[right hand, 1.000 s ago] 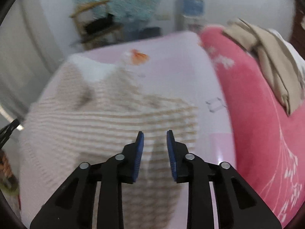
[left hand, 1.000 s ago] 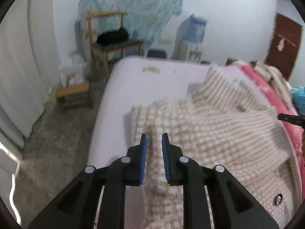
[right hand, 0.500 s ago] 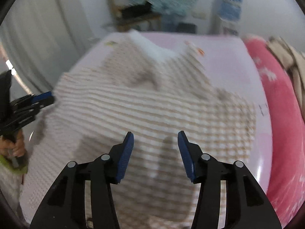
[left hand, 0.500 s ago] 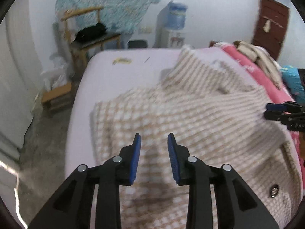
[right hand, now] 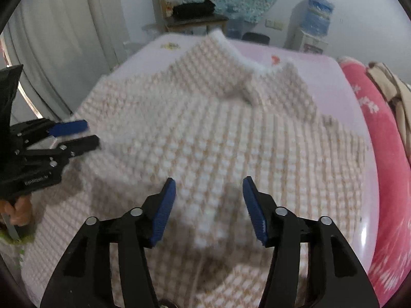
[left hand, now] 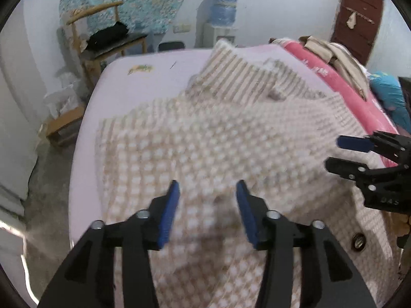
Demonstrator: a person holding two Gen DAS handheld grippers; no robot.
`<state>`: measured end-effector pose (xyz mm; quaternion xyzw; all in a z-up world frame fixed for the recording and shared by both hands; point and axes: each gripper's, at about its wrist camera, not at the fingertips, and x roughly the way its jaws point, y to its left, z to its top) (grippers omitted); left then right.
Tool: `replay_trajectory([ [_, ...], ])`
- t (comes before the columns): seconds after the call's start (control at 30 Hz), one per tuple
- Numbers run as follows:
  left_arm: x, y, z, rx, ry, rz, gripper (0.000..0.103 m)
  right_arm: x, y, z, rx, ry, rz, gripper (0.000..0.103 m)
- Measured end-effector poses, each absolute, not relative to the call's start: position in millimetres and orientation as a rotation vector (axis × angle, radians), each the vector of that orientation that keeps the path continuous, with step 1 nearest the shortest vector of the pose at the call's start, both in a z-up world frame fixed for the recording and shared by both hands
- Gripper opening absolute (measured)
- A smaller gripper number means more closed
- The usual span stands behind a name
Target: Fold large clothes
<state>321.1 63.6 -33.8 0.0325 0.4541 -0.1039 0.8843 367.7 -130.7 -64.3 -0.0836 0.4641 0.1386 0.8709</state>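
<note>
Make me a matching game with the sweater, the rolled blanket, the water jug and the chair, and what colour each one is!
Things:
1. sweater
2. rolled blanket
3. water jug
4. chair

Colours:
A. blue
B. wooden brown
C. cream and beige
D. pink

Pairs: 1-C, 2-D, 3-A, 4-B

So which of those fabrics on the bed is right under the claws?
The beige-and-white checked knit garment, spread flat; the pink blanket lies along the bed's edge, with tan clothes heaped on it.
</note>
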Motion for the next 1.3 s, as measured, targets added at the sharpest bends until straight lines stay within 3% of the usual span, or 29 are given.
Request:
replay_trajectory([
  [0.07, 322, 64, -47, 0.110, 0.945, -0.191, 0.049, 369, -136, -80, -0.176, 0.977, 0.293, 0.058],
  [0.23, 302, 68, -27, 0.093, 0.915, -0.172, 0.051, 356, -160, -51, -0.014, 0.986, 0.288, 0.060],
  [0.33, 270, 78, -8, 0.064, 0.897, -0.152, 0.064, 329, -178, -37, 0.056, 0.985, 0.255, 0.062],
  [0.43, 230, 86, 4, 0.044, 0.901, -0.139, 0.075, 282, -190, -27, 0.112, 0.969, 0.264, 0.073],
  [0.63, 159, 80, 0, 0.039, 0.964, -0.127, 0.088, 182, -185, -30, 0.098, 0.933, 0.212, 0.085],
  [0.97, 89, 47, -58, 0.114, 1.011, -0.031, 0.089, 120, -177, -85, 0.071, 1.023, 0.113, 0.085],
  [1.13, 90, 60, -64, 0.016, 1.012, -0.017, 0.097, 118, -180, -99, 0.072, 1.012, 0.096, 0.095],
  [1.3, 87, 58, -65, 0.023, 0.989, -0.009, 0.097, 113, -188, -102, 0.125, 1.000, 0.112, 0.095],
])
